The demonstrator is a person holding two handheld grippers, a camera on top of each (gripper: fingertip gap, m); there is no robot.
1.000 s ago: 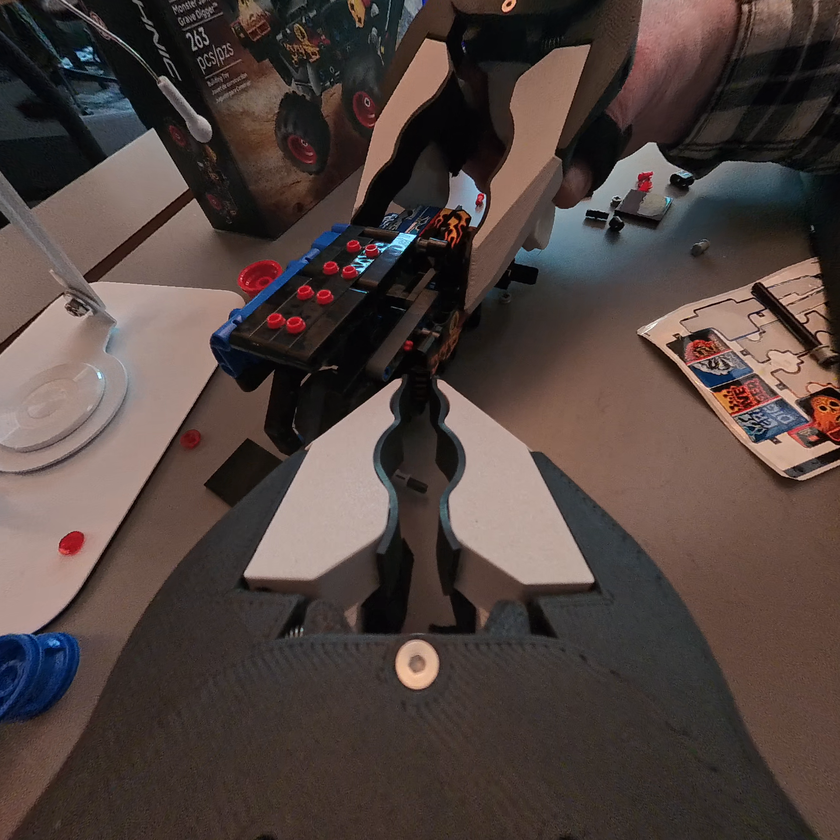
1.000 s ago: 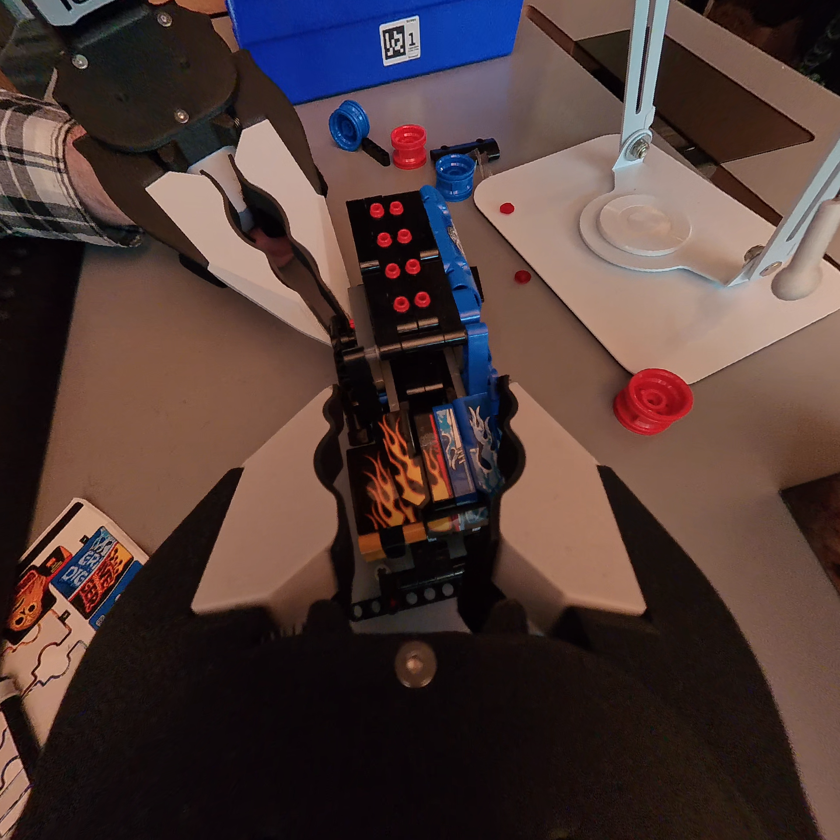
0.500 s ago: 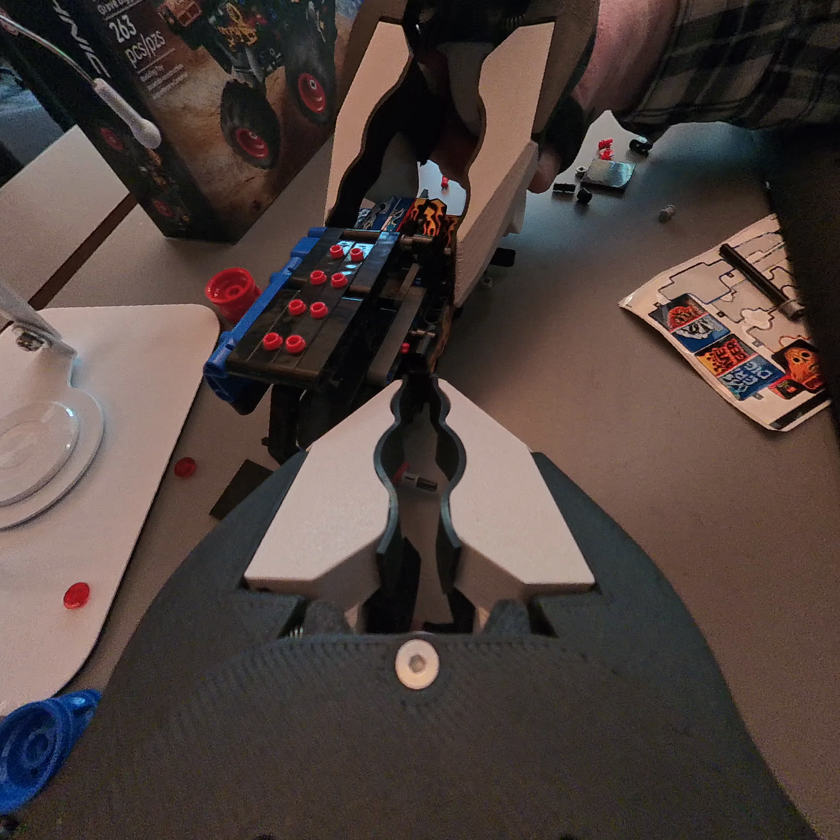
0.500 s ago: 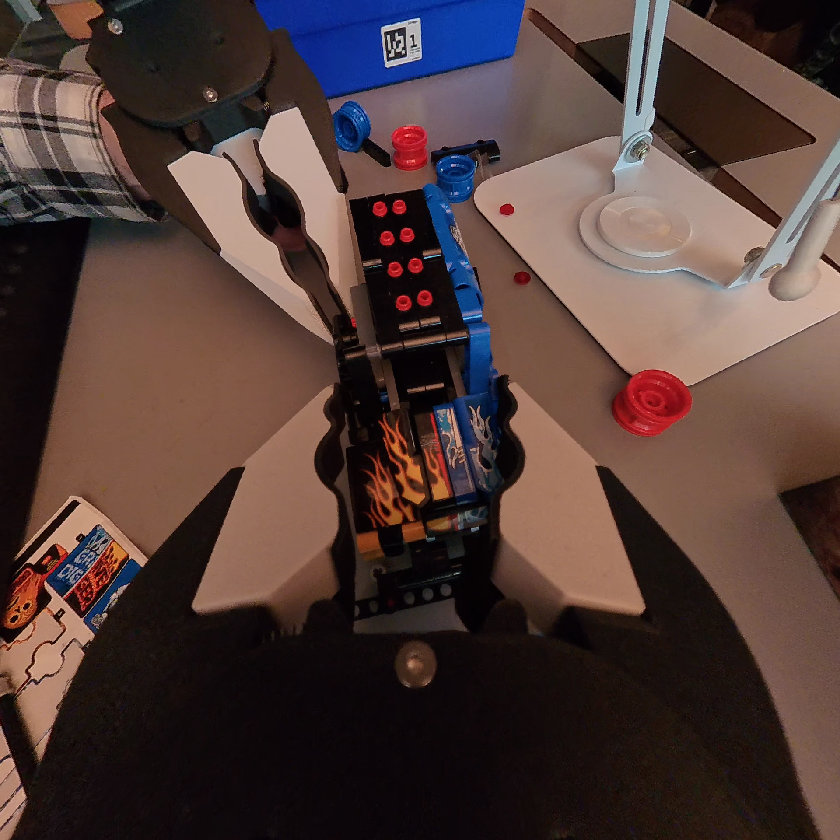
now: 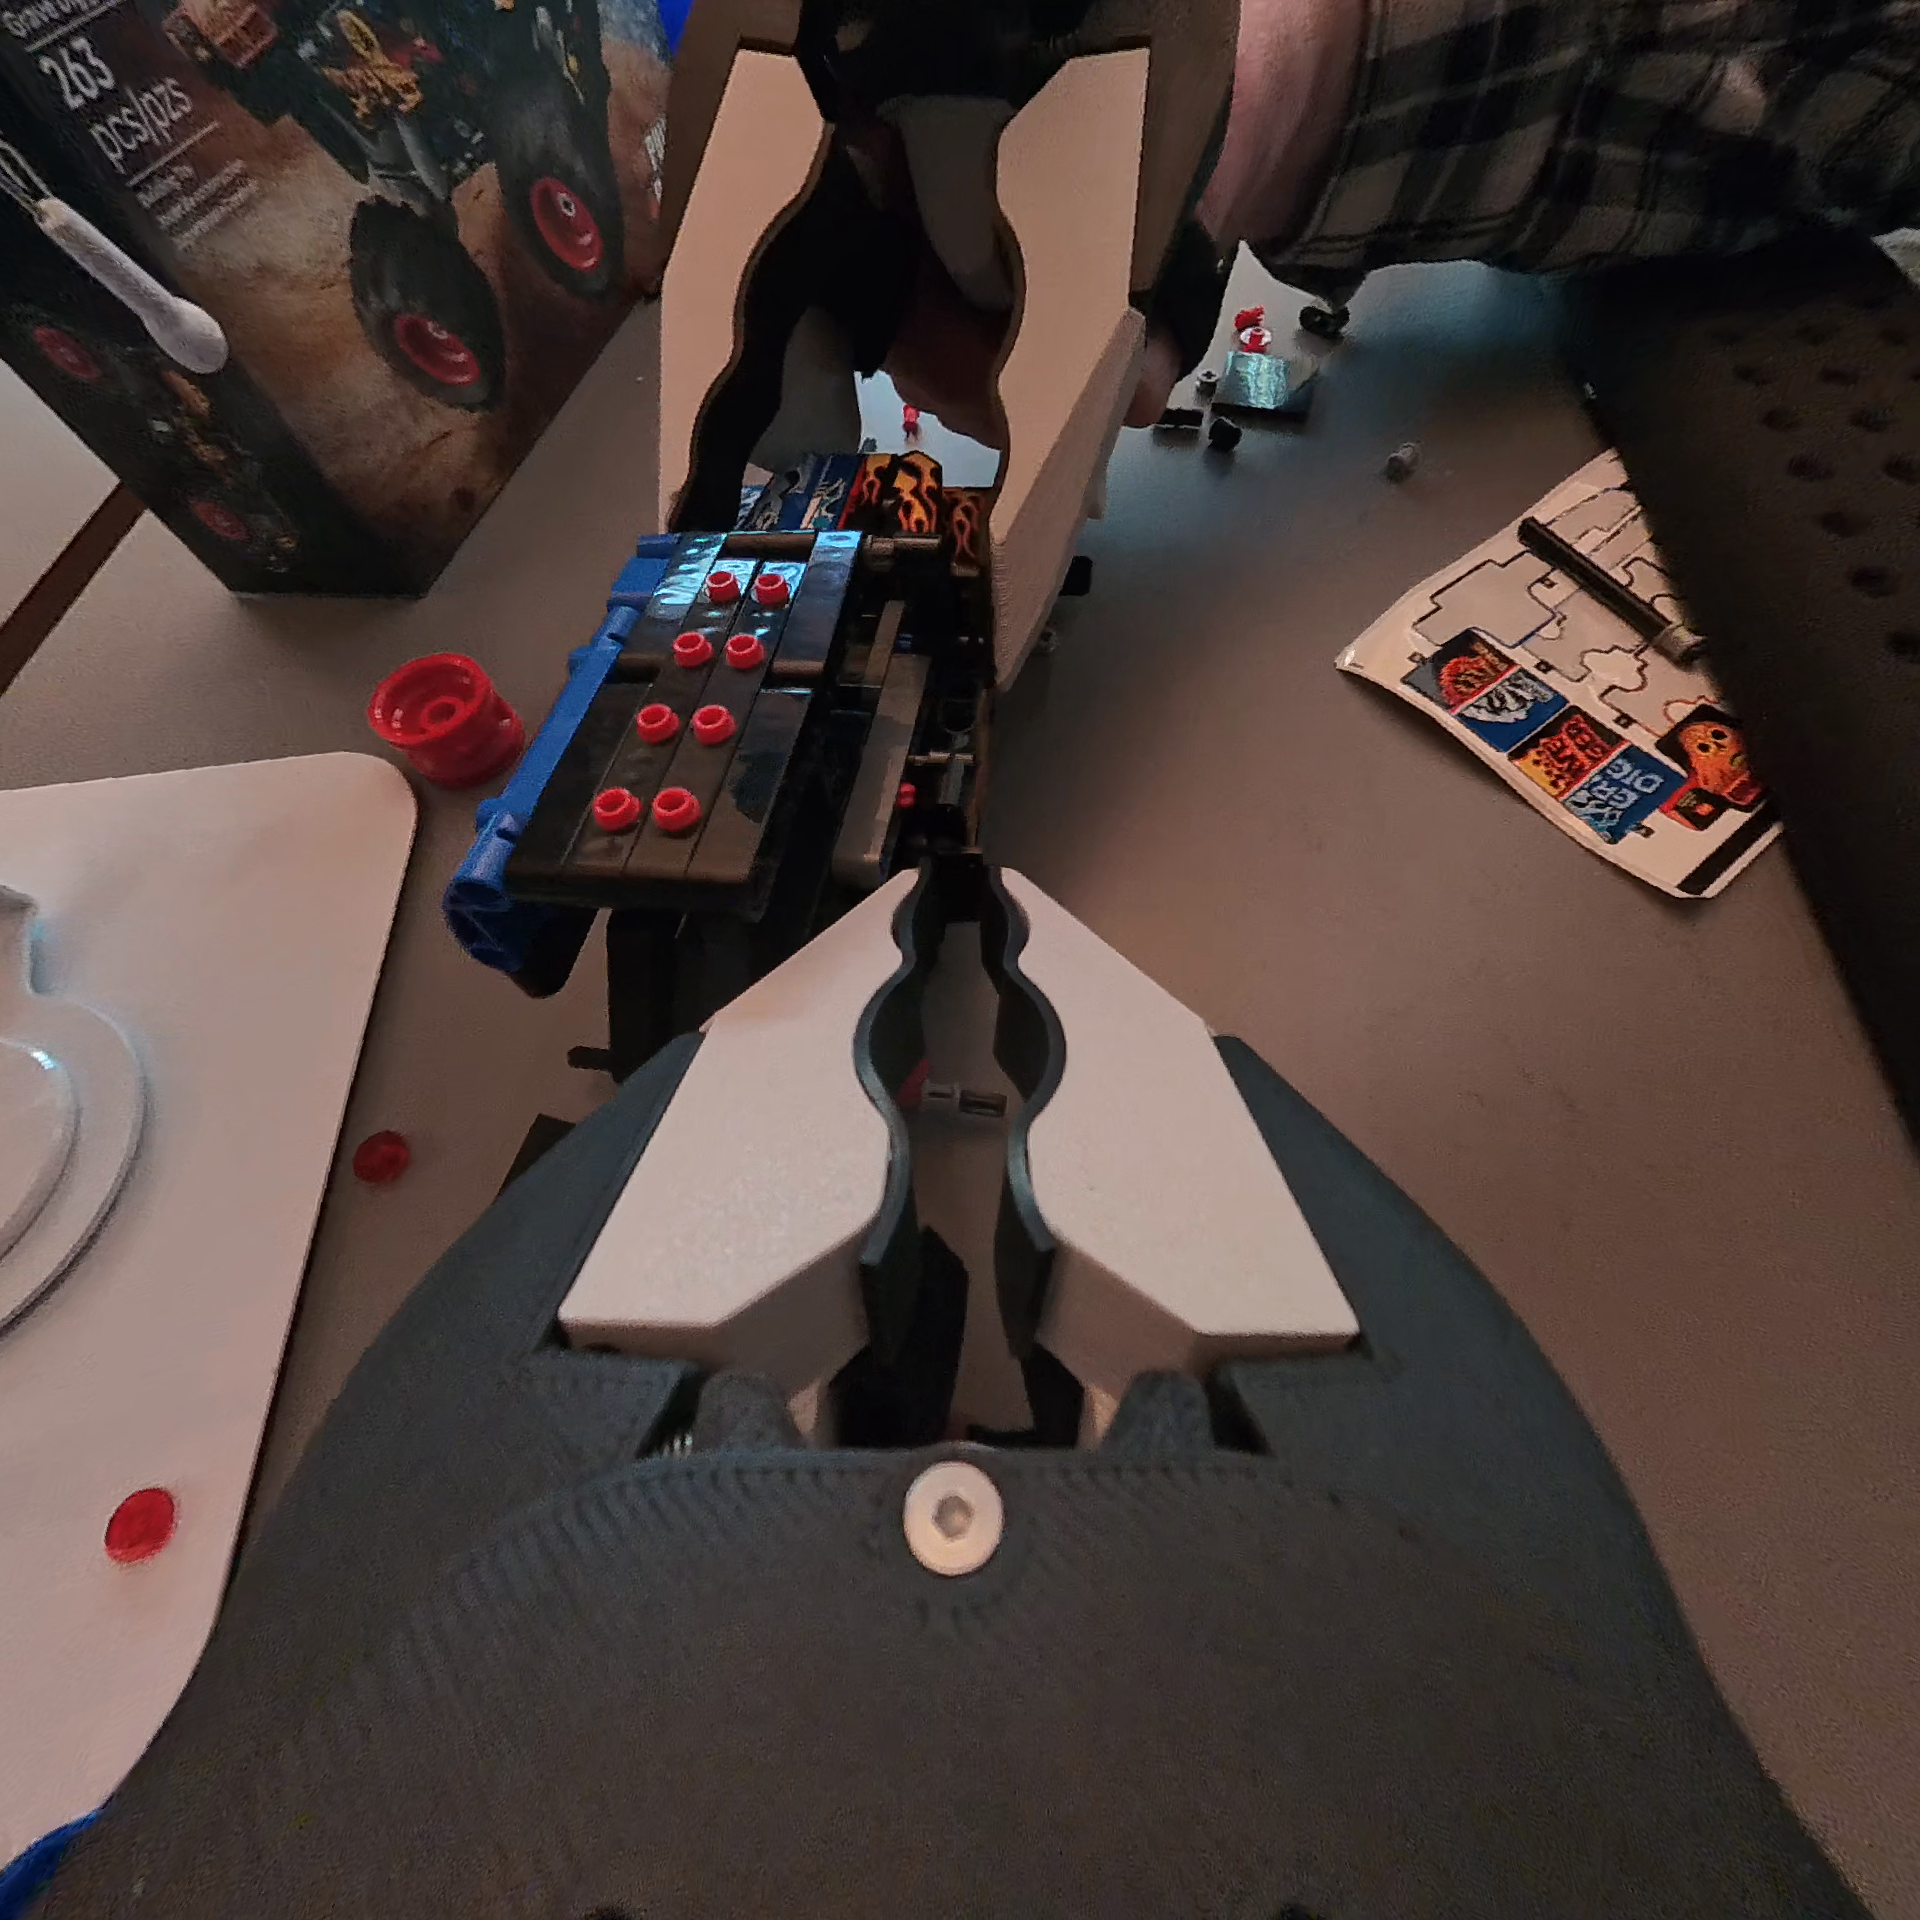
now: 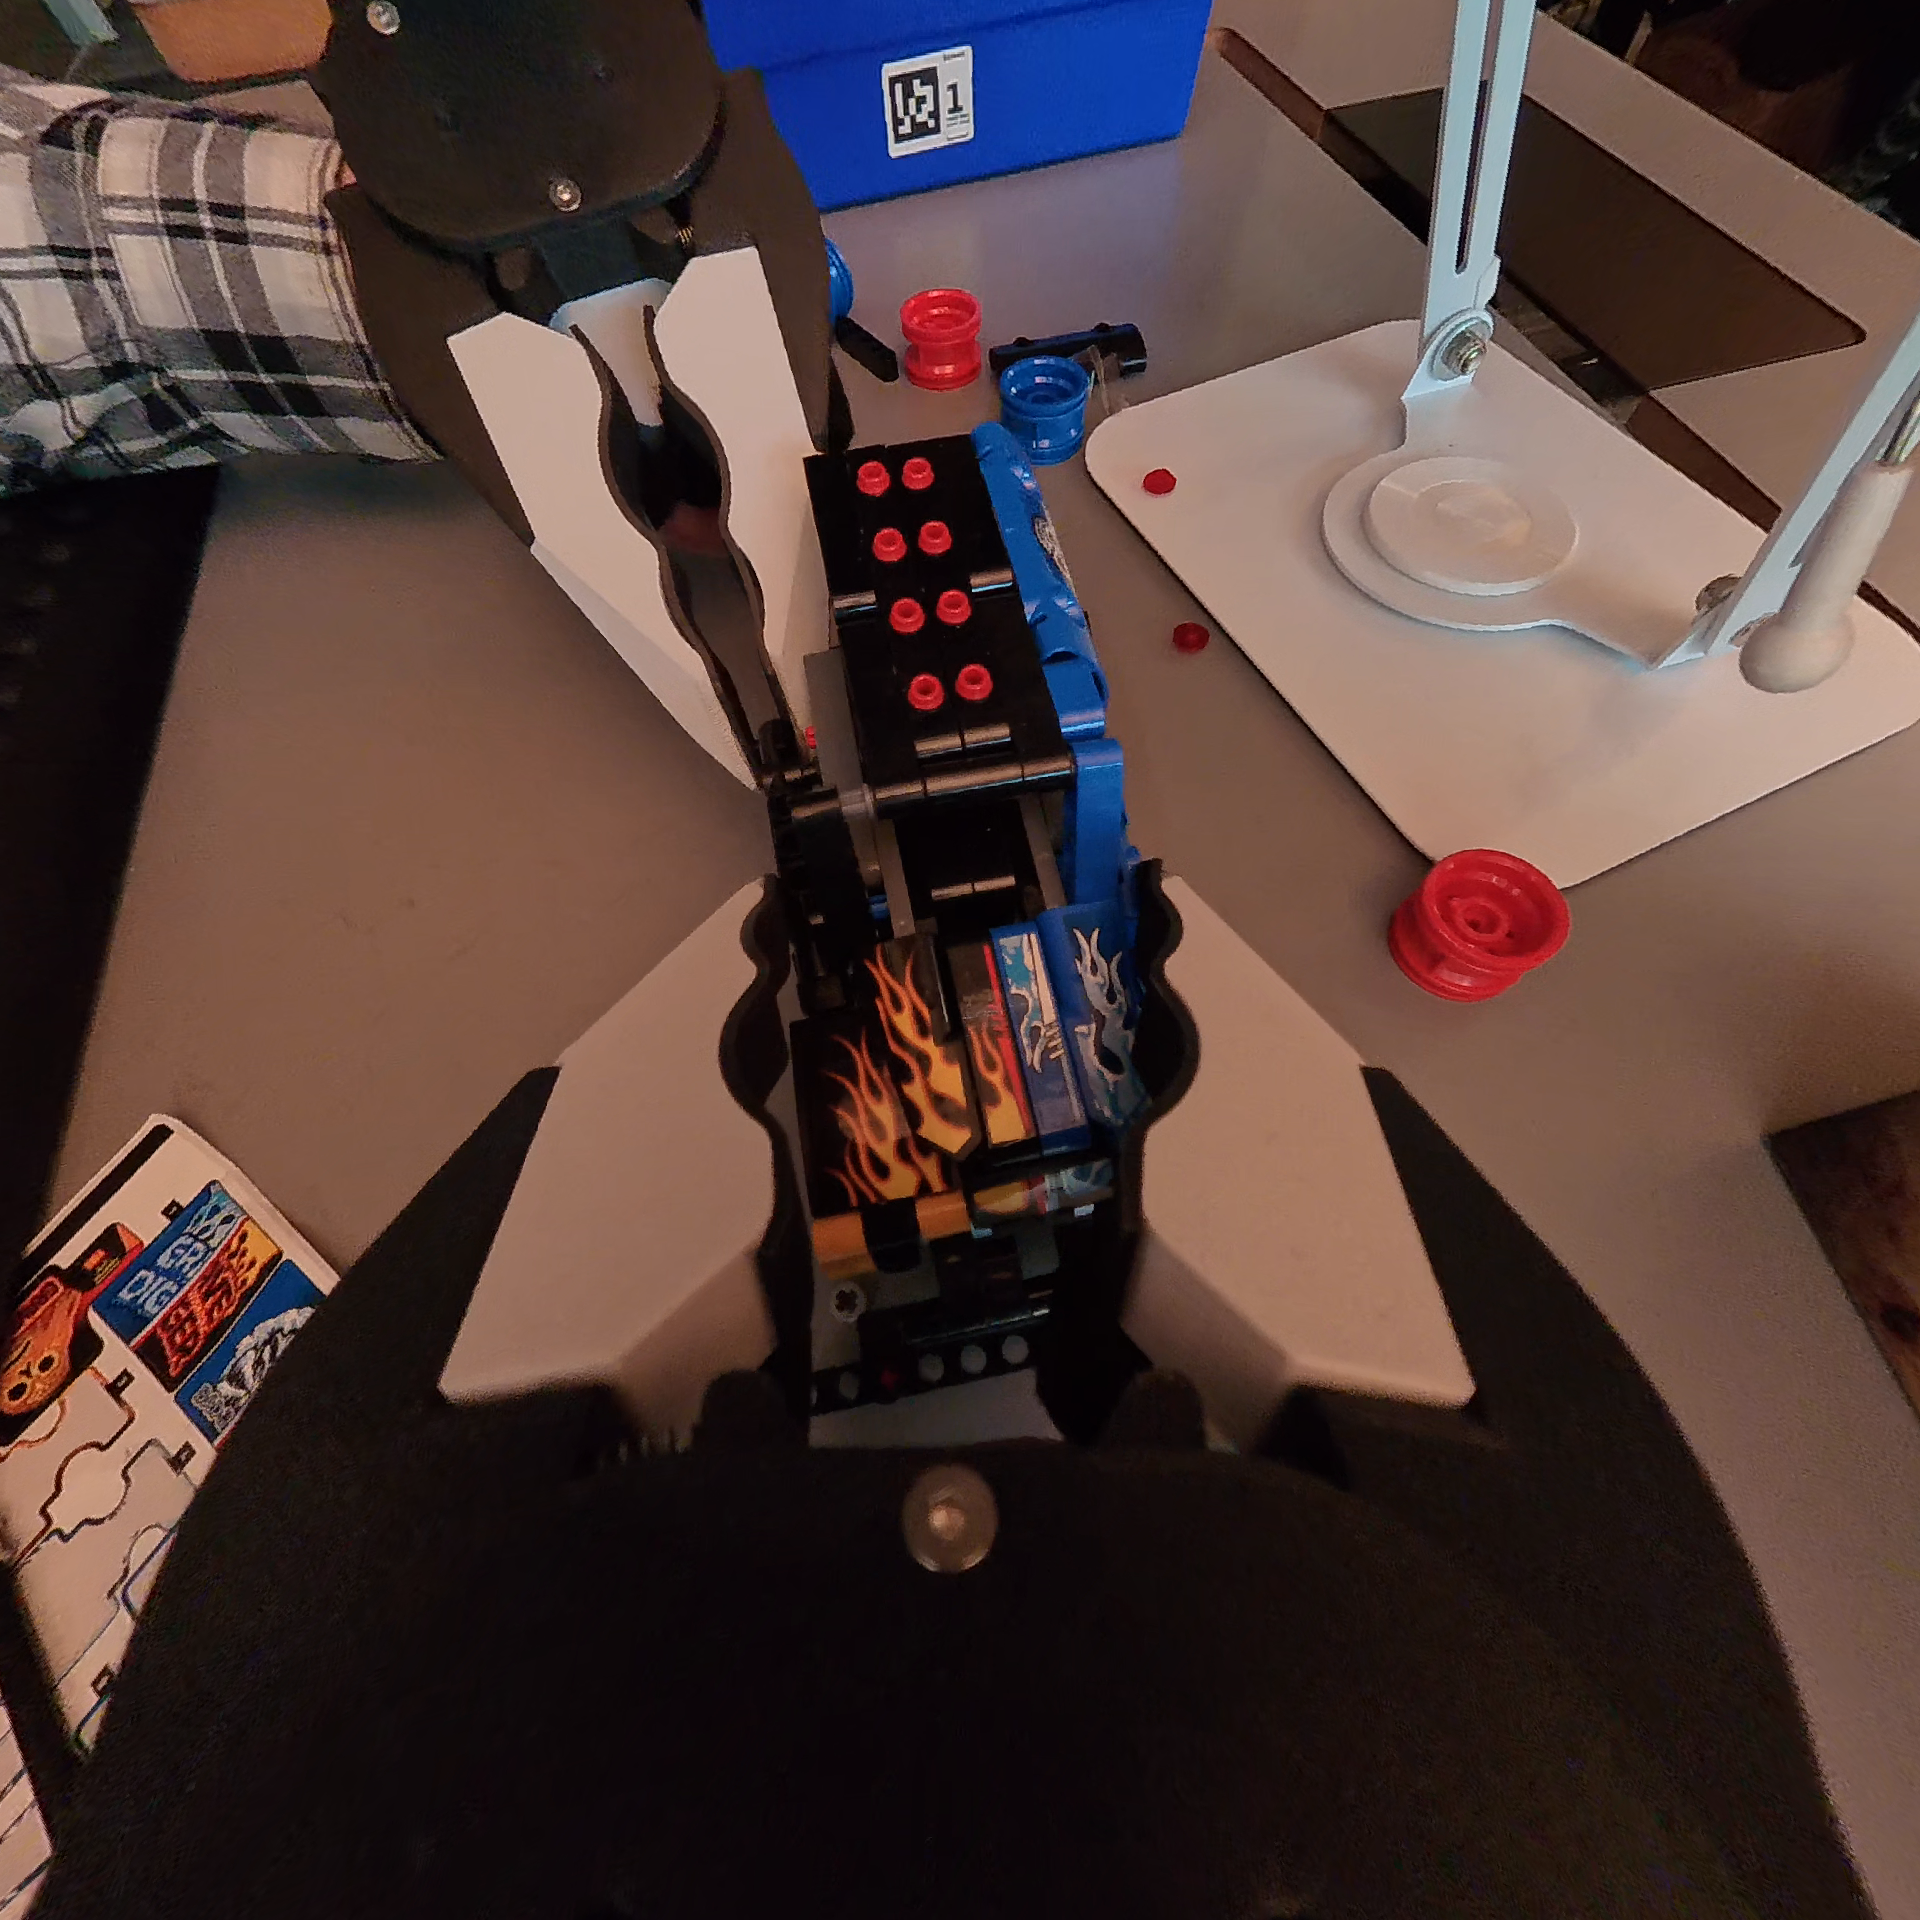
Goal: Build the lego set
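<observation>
The lego truck body [image 5: 707,717] is black with red studs on top, a blue side and flame stickers at one end; it stands on the grey table. My right gripper [image 6: 956,894] is shut on the flame end [image 6: 914,1091], one finger on each side. My left gripper [image 5: 956,883] is shut, its tips pinching a small black piece on the truck's side. In the right wrist view the left gripper [image 6: 774,743] comes in from the upper left. The right gripper [image 5: 842,499] shows at the far end of the truck in the left wrist view.
A white stand base [image 6: 1507,582] lies right of the truck, with a red wheel hub [image 6: 1481,925] at its edge. More hubs [image 6: 1044,393] and a blue bin [image 6: 987,94] are behind. A sticker sheet [image 5: 1558,707], the set's box [image 5: 312,260] and loose red studs [image 5: 140,1524] are around. About 6 cm separates my left fingertips from my right.
My left gripper has swung toward the truck's far end while its tips stayed on the truck's side. The right gripper and the truck have held still.
</observation>
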